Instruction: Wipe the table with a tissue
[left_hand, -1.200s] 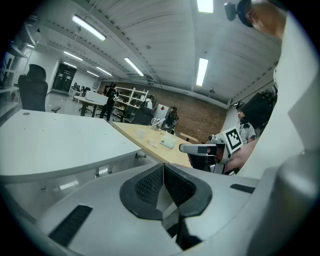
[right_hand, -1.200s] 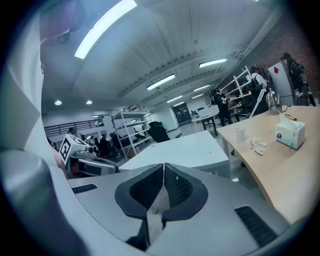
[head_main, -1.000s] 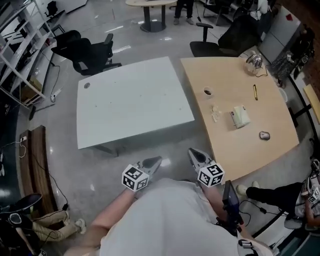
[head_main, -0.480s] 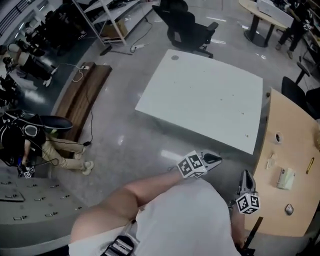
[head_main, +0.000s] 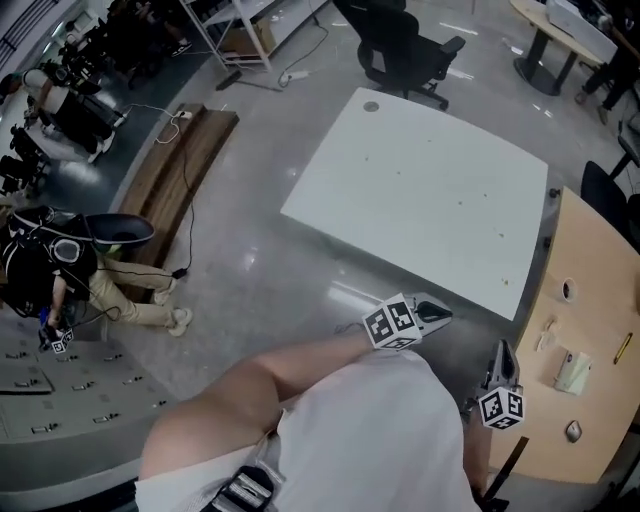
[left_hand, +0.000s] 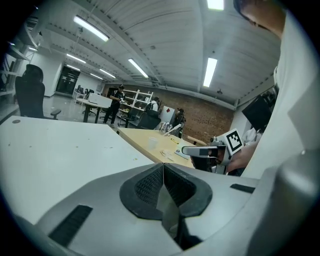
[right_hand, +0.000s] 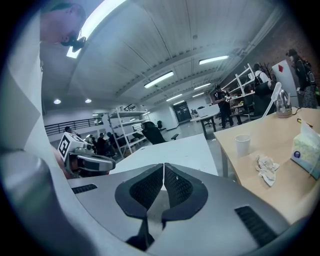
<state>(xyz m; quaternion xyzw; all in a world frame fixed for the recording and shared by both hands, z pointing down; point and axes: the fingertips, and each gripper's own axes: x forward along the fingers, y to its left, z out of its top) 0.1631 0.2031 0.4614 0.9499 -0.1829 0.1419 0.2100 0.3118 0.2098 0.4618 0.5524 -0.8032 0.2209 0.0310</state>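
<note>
Held close to the person's body, both grippers are off the tables. My left gripper is shut and empty, its tip near the white table's near corner. My right gripper is also shut and empty, by the edge of the wooden table. On that wooden table lie a tissue pack, a crumpled tissue and a white cup.
A mouse and a pen lie on the wooden table. Black office chairs stand beyond the white table. A wooden bench and cables are on the floor at the left. A person sits at the far left.
The head view has swung left, so the wooden table moved to the right edge. Both grippers stay shut near the body, the right one now lower right.
</note>
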